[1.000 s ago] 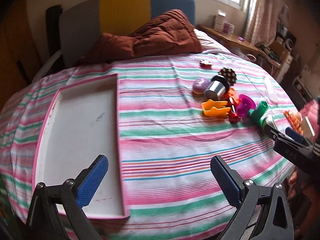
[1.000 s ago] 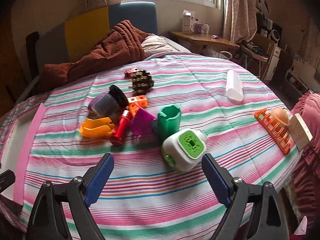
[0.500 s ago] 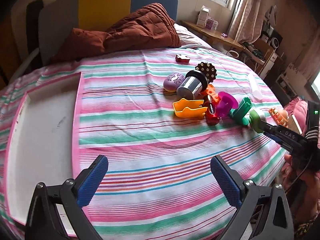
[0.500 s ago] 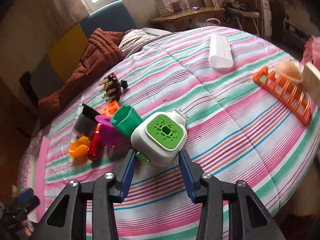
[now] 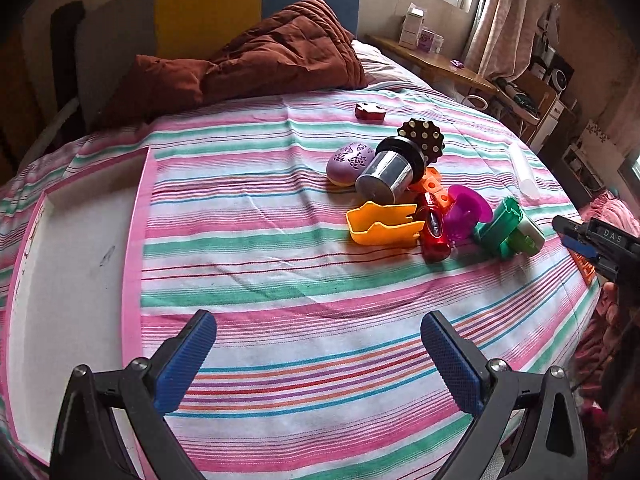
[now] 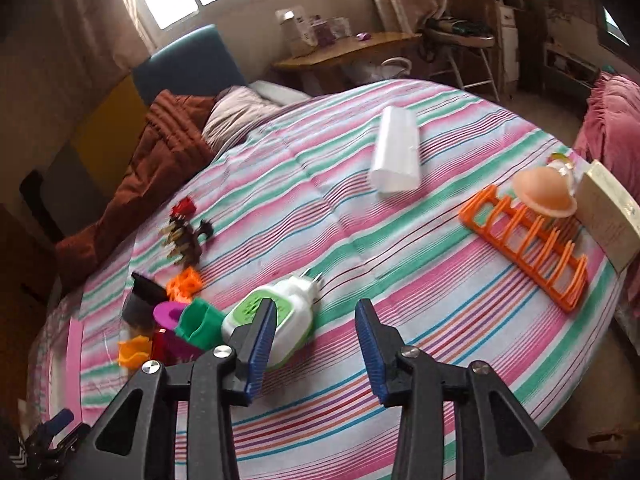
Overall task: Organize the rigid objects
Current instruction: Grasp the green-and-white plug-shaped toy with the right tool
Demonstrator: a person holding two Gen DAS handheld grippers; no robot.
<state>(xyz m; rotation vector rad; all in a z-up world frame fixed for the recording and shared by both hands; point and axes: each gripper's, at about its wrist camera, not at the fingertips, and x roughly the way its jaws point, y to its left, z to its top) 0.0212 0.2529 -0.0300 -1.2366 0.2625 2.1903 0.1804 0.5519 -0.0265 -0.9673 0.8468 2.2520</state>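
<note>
A heap of rigid toys lies on the striped bed: a yellow mould (image 5: 382, 224), a red torch (image 5: 433, 232), a steel cup (image 5: 390, 176), a purple egg (image 5: 350, 162), a magenta cup (image 5: 466, 210) and a green cup (image 5: 498, 226). A white and green plug-in device (image 6: 280, 318) lies at the heap's right end. My right gripper (image 6: 316, 344) is open, its left finger over the device; it also shows in the left wrist view (image 5: 576, 238). My left gripper (image 5: 316, 354) is open and empty above the bedspread. A pink-rimmed white tray (image 5: 132, 264) lies at left.
An orange rack (image 6: 528, 236) with a peach dome (image 6: 544, 192) and a cream box (image 6: 612, 216) sit near the bed's right edge. A white tube (image 6: 396, 156) lies further back. A brown quilt (image 5: 260, 60) is by the headboard. A small red piece (image 5: 370, 111) lies apart.
My right gripper has swung right and opened wider; the device now lies at its left finger instead of between the fingers. My left view has shifted slightly right, toward the heap.
</note>
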